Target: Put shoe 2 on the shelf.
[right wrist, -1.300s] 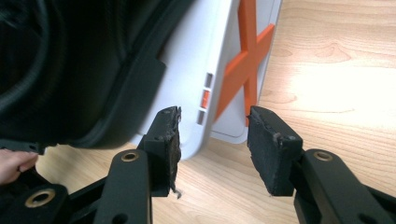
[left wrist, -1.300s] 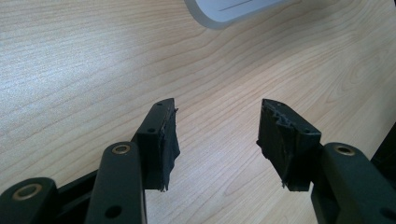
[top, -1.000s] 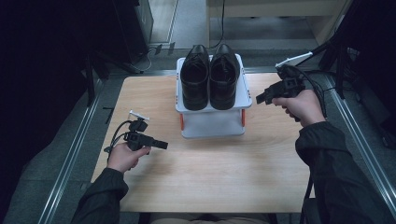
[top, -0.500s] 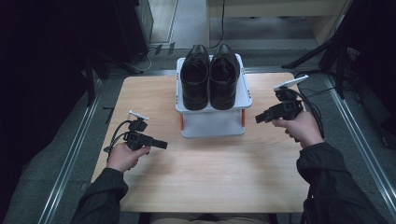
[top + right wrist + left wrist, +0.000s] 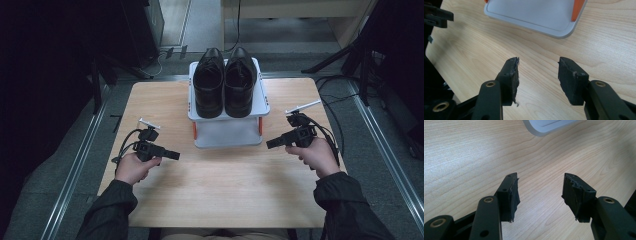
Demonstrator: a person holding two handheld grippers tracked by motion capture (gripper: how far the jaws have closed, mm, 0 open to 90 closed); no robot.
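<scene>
Two black leather shoes stand side by side on the top shelf of a small white rack with orange posts, at the far middle of the wooden table. My left gripper hovers over the table to the rack's left, open and holding nothing, its jaws pointing right. In the left gripper view the gripper shows bare wood in its gap, and a rack corner lies ahead. My right gripper is open at the rack's right front. Its own view has the gripper facing the rack's lower shelf.
The table is ringed by metal rails and dark floor. Cables trail off the right side. The other gripper appears at the top left of the right gripper view.
My right gripper has come down and toward me from beside the rack's top shelf to its lower front right. The left gripper has stayed put.
</scene>
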